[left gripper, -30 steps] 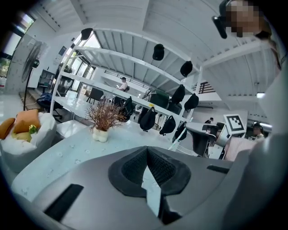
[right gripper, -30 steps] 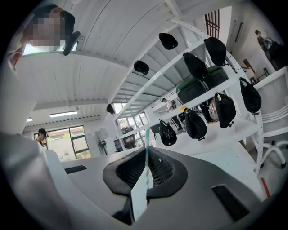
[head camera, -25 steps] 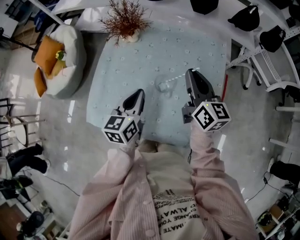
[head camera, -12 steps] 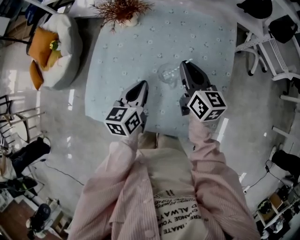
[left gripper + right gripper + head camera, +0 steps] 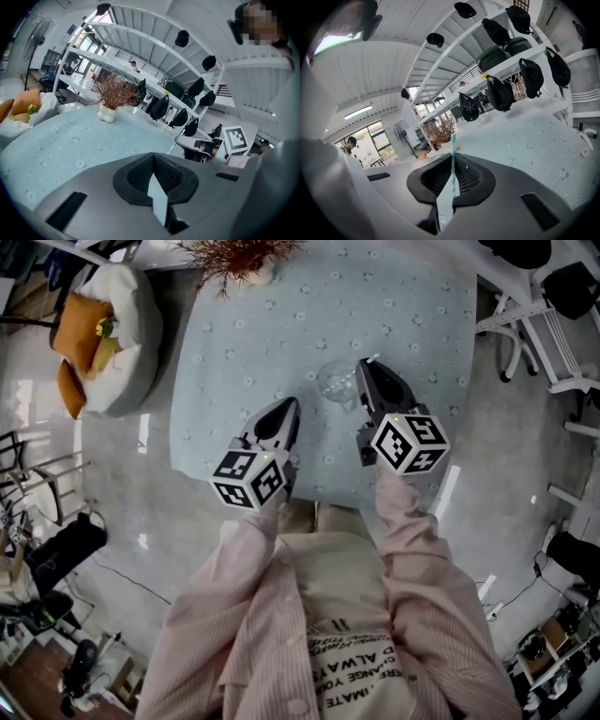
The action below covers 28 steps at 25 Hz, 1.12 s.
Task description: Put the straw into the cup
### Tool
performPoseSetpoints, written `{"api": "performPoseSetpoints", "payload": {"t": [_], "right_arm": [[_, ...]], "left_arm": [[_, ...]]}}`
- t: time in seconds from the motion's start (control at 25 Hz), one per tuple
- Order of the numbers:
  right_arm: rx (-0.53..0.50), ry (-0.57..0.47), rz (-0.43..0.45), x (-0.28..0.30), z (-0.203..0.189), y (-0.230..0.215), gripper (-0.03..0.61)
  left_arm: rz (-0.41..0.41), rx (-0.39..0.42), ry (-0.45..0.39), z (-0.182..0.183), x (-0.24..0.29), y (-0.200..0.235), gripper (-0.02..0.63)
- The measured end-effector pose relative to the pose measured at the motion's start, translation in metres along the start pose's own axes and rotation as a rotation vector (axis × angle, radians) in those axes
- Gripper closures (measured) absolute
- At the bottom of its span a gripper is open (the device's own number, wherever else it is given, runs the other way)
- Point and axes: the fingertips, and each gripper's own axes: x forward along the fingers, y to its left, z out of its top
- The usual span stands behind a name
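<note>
Two hand-held grippers hang over a table (image 5: 244, 343) covered in pale blue flowered cloth, worked by a person in pink striped sleeves (image 5: 408, 531). The right gripper (image 5: 367, 368) has its jaws drawn in tight on a teal-and-white striped straw (image 5: 452, 146). The straw stands up from between the pads and pokes past the tips, and its lower end is lost inside the gripper's grey body. In the head view only a pale speck of that straw shows at the gripper's nose, just to the right of a clear cup (image 5: 335, 382) standing upright on the cloth. The cup is glassy and faint against the pattern, and whether the straw's tip touches its rim cannot be told. Neither gripper view shows the cup. The left gripper (image 5: 288, 407) has its jaws pressed together at the tips with nothing between them, only a sliver of blue cloth showing through the slit behind. It sits nearer the table's front edge, apart from the cup. Marker cubes (image 5: 248, 480) cover the rear of both tools and hide the hands. A dried plant (image 5: 112, 93) in a white pot stands at the table's far side, cut off by the top edge in the head view.
</note>
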Motion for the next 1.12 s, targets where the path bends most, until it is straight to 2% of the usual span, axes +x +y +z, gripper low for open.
{"api": "performPoseSetpoints", "payload": {"t": [0.32, 0.56, 0.84, 1.12], "right_arm": [[0.025, -0.008, -0.021, 0.002, -0.001, -0.010, 0.563], [0.004, 0.019, -0.043, 0.003, -0.009, -0.014, 0.561], [0.050, 0.013, -0.061, 0.003, -0.011, -0.021, 0.462], [0.062, 0.019, -0.079, -0.008, -0.012, -0.023, 0.462]], "left_arm": [[-0.004, 0.000, 0.005, -0.002, 0.002, 0.000, 0.614], [-0.002, 0.000, 0.003, -0.002, 0.000, 0.002, 0.614], [0.001, 0.002, -0.004, 0.000, -0.001, 0.002, 0.614], [-0.012, 0.020, -0.013, 0.005, -0.005, -0.001, 0.614]]}}
